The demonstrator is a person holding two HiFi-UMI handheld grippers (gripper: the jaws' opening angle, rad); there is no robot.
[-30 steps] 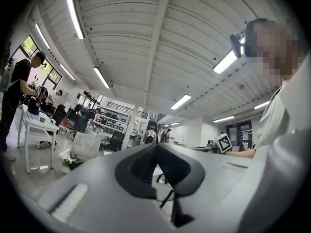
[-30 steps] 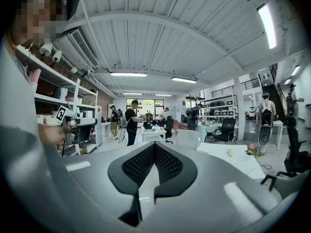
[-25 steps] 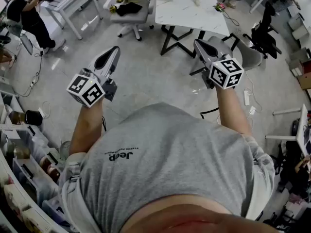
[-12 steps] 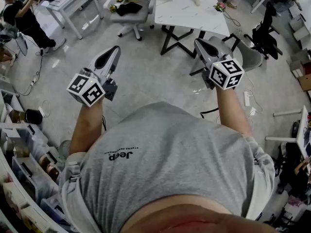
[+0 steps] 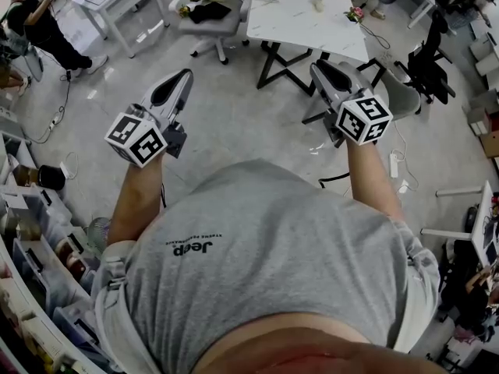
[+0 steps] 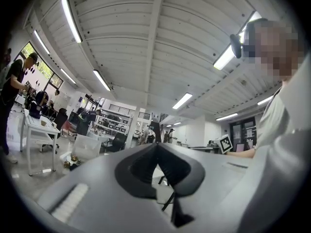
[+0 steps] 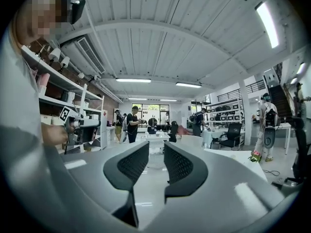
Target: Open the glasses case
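Seen from the head, a person in a grey shirt [image 5: 273,263] holds the left gripper [image 5: 184,76] and the right gripper [image 5: 318,67] out in front, over the floor [image 5: 234,123]. Only this view looks down on the white worktop [image 5: 296,18] ahead. A small pale thing [image 5: 316,2] and pink flowers [image 5: 355,12] sit on it. A grey chair [image 5: 210,26] with a black cloth [image 5: 207,12] stands just left of the worktop.

The left gripper view looks up at a ceiling with long lamps [image 6: 72,18]. There the left fingers [image 6: 141,166] touch at their tips, closed on nothing. The right gripper view shows people [image 7: 132,124] standing far off, and shelves [image 7: 58,89] at the side. There the right fingers [image 7: 130,165] stand a little apart. They have just been opening, and nothing is between them.

The glasses case cannot be made out in any view, so its place next to the fingers cannot be told. The floor lies between both grippers and the worktop.
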